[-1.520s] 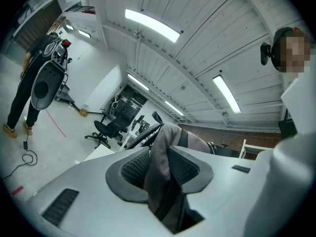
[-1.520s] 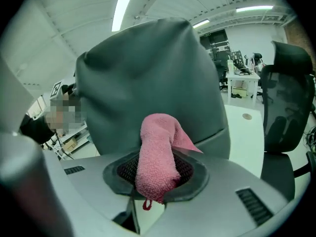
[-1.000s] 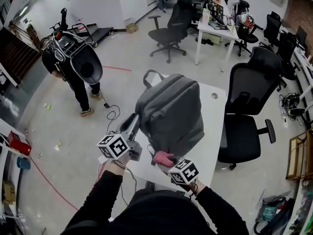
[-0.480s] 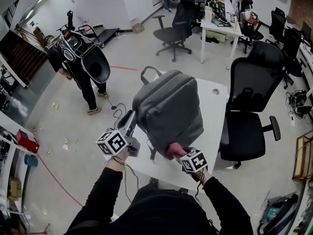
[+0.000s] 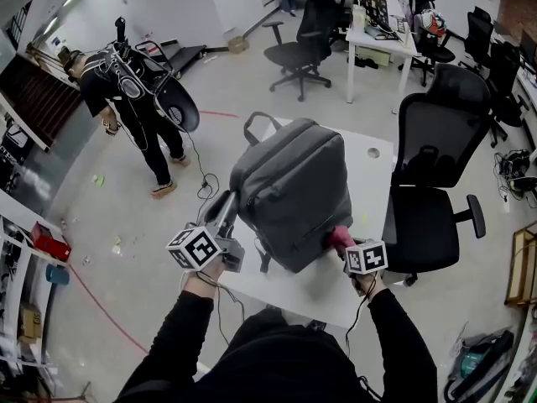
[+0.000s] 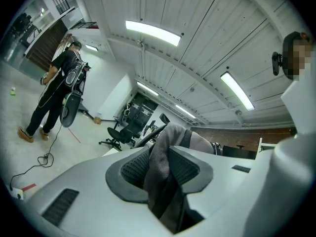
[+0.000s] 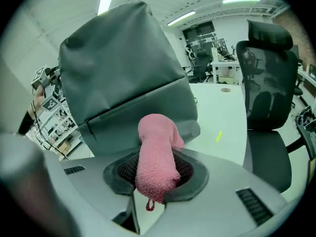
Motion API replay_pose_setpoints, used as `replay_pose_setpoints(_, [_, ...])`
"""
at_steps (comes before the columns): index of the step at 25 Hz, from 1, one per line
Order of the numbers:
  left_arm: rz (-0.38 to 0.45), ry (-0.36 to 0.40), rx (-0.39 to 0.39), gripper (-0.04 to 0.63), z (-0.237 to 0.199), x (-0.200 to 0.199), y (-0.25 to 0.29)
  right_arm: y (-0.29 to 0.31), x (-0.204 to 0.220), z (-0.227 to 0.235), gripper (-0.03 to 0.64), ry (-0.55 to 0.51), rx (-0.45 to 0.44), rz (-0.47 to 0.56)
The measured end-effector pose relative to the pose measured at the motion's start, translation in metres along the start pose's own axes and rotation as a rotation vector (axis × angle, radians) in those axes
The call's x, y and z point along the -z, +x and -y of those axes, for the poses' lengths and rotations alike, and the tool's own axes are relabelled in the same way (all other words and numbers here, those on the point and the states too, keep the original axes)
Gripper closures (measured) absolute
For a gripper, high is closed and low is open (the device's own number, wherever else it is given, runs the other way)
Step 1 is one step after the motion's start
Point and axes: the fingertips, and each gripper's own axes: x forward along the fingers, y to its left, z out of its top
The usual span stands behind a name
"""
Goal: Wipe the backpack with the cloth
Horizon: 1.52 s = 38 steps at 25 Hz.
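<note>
The backpack (image 5: 294, 191) stands upright by the table's (image 5: 373, 175) left edge. The pink cloth (image 5: 338, 237), clamped in the right gripper (image 5: 345, 244), is at its lower right side. The left gripper (image 5: 228, 208) pinches its strap (image 6: 159, 167).

A black office chair (image 5: 428, 141) stands beside the white table (image 5: 369, 183), a person (image 5: 134, 99) beyond

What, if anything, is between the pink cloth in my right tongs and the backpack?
Nothing visible. The pink cloth in the right tongs faces the lower side of the backpack directly, above the table. The left tongs grip the backpack at its other side, out of the way.
</note>
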Motion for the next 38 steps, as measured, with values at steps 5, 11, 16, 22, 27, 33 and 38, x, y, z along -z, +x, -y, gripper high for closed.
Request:
replay_pose_setpoints(5, [-0.003, -0.014, 0.026, 0.46, -0.021, -0.008, 0.009, 0.005, -0.023, -0.007, 0.508, 0.015, 0.013, 0.015])
replay_pose_setpoints(11, [-0.025, -0.038, 0.091, 0.461, -0.047, -0.021, 0.017, 0.021, -0.033, -0.094, 0.508, -0.14, -0.077, -0.031])
replay_pose_setpoints(16, [-0.043, -0.048, 0.123, 0.462, -0.067, -0.032, 0.029, 0.033, -0.025, -0.182, 0.508, -0.322, -0.218, -0.117])
replay_pose_setpoints(22, [-0.048, -0.074, 0.185, 0.465, -0.08, -0.037, 0.031, 0.046, -0.026, -0.232, 0.508, -0.4, -0.308, -0.161])
replay_pose_setpoints(27, [-0.064, -0.061, 0.255, 0.466, -0.085, -0.042, 0.033, 0.053, -0.042, -0.188, 0.508, -0.314, -0.25, -0.186])
replay_pose_setpoints(33, [-0.061, -0.044, 0.3, 0.469, -0.082, -0.041, 0.039, 0.054, -0.065, -0.102, 0.508, -0.218, -0.099, -0.202])
replay_pose_setpoints(38, [-0.077, -0.017, 0.265, 0.469, -0.088, -0.042, 0.037, 0.044, -0.118, -0.026, 0.508, -0.171, 0.062, -0.12])
